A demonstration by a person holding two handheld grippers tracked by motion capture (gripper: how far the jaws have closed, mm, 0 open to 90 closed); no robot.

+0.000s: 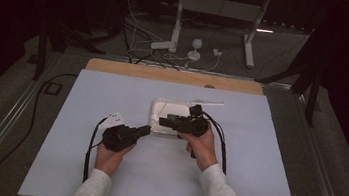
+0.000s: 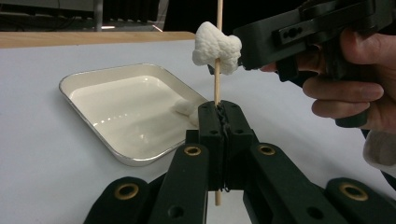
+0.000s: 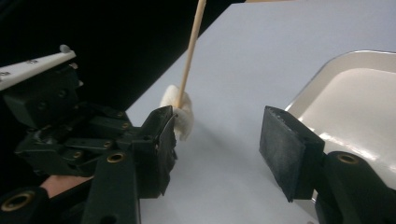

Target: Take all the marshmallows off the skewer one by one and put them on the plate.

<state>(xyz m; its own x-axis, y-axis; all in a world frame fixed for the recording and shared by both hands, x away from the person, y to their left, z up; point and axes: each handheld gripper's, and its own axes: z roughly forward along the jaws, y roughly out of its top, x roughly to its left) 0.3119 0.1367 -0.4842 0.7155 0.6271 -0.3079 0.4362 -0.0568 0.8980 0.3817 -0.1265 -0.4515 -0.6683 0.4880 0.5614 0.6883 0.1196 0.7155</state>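
Left gripper [image 2: 219, 121] clamps a skewer [image 2: 217, 88], top cropped, piercing a marshmallow [image 2: 215, 46]; right gripper [image 3: 217, 140] gapes.

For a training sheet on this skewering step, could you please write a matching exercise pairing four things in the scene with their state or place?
Things:
1. wooden skewer
2. marshmallow
3. white tray
4. right gripper

States or places:
A. flat on the table, one white piece at its near edge
B. jaws apart, nothing pressed between the pads
C. upright, clamped in the shut left gripper
D. threaded on the stick, above the jaws that clamp it

Pairs: 1-C, 2-D, 3-A, 4-B
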